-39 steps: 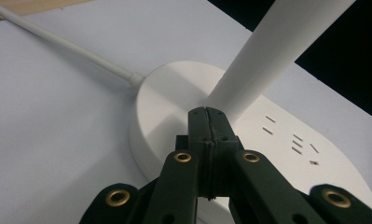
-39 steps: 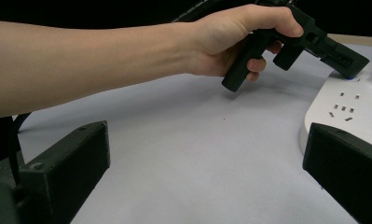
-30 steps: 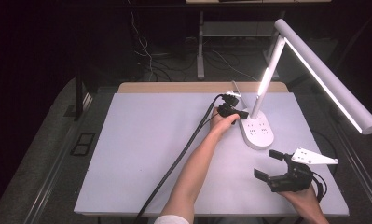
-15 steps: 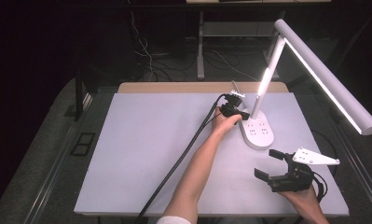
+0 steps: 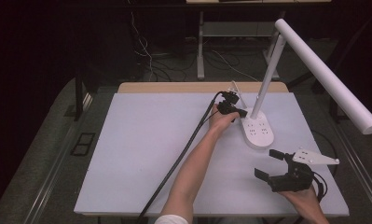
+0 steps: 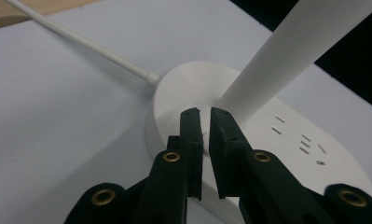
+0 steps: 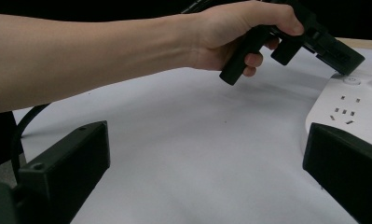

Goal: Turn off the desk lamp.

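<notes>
Left tool point(image 5: 243, 113) sits at the round end of the white lamp base point(image 5: 258, 133), jaw tips over the small touch button point(image 7: 352, 80) beside the lamp stem point(image 5: 267, 81). Its jaws have just been opening a little: the left gripper view shows a narrow slit between the pads, nothing held in it, so the tool is near-clenched but empty. Compared with a second ago the hand has hardly shifted and the lamp bar point(image 5: 326, 74) looks lit in every frame, so the press on the button is likely over and the tool is letting go. Lamp stands on the right half of the desk point(image 5: 141, 154), cord running off the back. Right tool point(image 5: 274, 170) hangs released near the front right, jaws wide, empty.
</notes>
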`<move>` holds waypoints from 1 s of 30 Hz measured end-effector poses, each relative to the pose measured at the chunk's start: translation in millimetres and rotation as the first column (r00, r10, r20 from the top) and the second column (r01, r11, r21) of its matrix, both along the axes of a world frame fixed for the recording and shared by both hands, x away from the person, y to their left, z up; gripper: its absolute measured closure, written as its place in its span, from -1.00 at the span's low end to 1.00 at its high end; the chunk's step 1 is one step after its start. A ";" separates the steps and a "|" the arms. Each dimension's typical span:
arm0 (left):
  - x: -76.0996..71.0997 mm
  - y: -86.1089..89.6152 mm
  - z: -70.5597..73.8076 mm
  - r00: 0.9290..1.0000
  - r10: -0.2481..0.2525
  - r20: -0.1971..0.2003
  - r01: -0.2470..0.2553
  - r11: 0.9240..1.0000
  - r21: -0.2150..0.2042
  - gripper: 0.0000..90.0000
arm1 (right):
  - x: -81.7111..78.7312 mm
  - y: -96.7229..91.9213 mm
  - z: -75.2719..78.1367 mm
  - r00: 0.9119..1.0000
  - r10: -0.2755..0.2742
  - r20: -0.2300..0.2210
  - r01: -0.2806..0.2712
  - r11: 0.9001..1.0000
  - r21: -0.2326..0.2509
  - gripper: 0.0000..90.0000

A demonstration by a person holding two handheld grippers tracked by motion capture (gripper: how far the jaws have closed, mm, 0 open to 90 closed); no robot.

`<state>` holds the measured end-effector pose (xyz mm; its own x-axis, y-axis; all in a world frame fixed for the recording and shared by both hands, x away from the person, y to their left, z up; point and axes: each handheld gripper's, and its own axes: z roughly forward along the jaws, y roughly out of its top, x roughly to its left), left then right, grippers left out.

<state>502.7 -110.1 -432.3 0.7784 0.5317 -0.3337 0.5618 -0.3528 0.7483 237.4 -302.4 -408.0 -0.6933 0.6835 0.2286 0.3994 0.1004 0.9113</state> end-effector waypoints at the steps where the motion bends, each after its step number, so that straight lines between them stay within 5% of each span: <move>1: -0.1 2.7 0.8 1.000 -0.002 0.008 0.002 1.000 -0.015 0.75 | 0.4 -0.1 -0.1 1.000 0.001 0.000 -0.001 1.000 0.001 -0.99; 7: -3.9 17.4 8.3 1.000 -0.004 0.031 0.006 0.997 -0.082 0.55 | 0.8 1.1 -0.5 1.000 0.003 0.000 -0.003 1.000 -0.003 -0.99; 21: -14.6 48.7 28.8 0.997 0.007 0.078 0.005 0.988 -0.152 0.19 | 1.1 1.8 -0.8 1.000 0.004 -0.002 -0.004 1.000 -0.004 -0.99; 30: -24.8 74.9 39.9 0.994 0.022 0.108 -0.007 0.991 -0.134 -0.13 | 1.0 3.0 -1.0 1.000 0.003 -0.001 -0.003 1.000 -0.011 -0.99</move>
